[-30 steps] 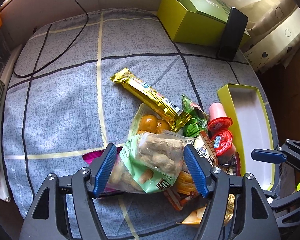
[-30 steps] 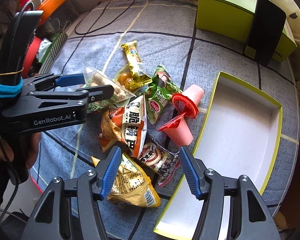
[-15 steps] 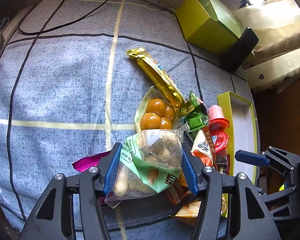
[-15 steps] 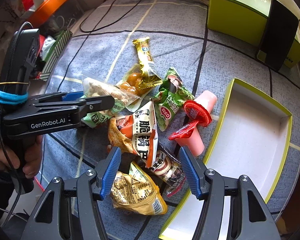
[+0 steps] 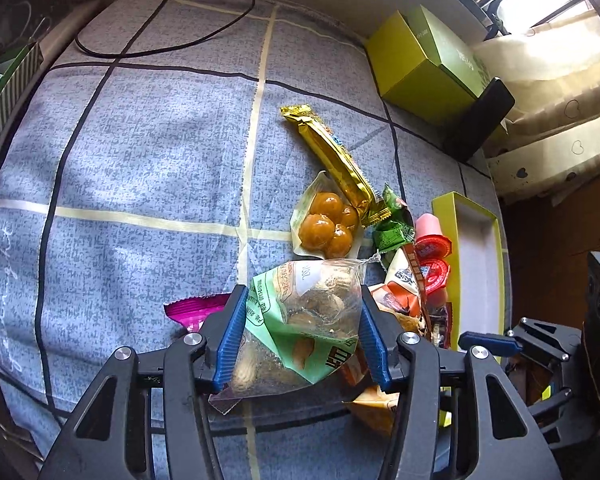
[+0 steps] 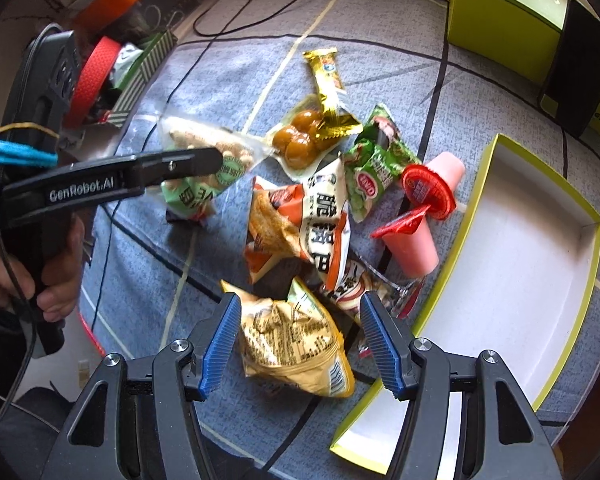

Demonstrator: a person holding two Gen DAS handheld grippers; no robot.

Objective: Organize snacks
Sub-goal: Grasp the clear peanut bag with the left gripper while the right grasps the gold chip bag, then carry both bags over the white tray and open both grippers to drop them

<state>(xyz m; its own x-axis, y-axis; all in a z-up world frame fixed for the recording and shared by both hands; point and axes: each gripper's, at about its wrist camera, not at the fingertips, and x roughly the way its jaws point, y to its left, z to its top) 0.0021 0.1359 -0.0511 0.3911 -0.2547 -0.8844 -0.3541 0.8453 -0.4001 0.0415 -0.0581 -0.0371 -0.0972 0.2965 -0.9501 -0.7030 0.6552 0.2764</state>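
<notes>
Now closing: left tool (image 5: 300, 332), blue pads touching both sides of the peanut bag (image 5: 312, 320), raised a little off the blue checked cloth (image 5: 140, 152) at the snack pile's left edge. Right tool (image 6: 300, 340) spread wide, gripping nothing, hovering over the yellow crinkled packet (image 6: 296, 344). Just right of the pile, the open green tray (image 6: 532, 248), white inside. Between pile and tray, two pink jelly cups (image 6: 420, 216).
</notes>
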